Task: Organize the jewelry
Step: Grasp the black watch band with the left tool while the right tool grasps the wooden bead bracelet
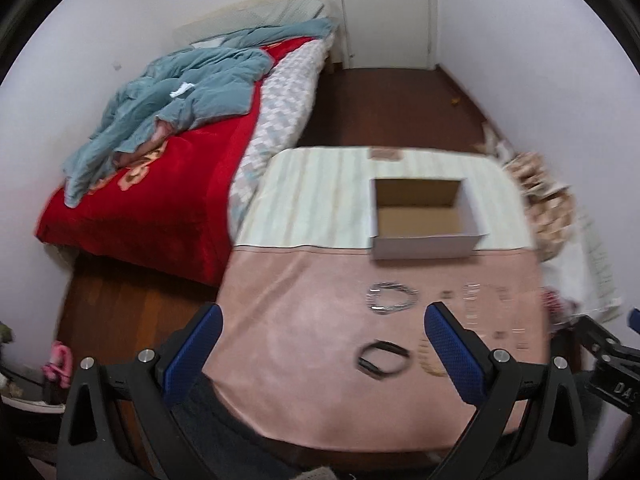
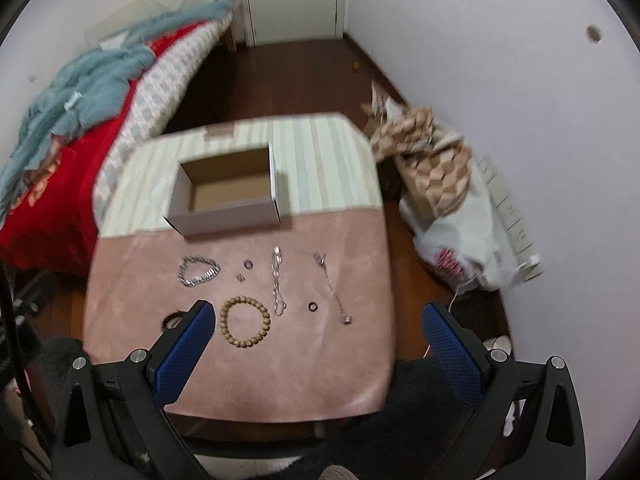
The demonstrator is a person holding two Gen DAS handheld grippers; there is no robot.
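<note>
An open cardboard box stands empty at the middle of the table. Jewelry lies on the pink mat in front of it: a silver link bracelet, a wooden bead bracelet, a silver chain, a thin necklace, two dark rings and a small clasp. A black band lies at the near left. My left gripper is open above the mat, empty. My right gripper is open and empty above the mat's near edge.
A bed with a red blanket and blue quilt stands left of the table. Bags and patterned paper are piled against the right wall. A door is at the far end. The table's far half has a striped cover.
</note>
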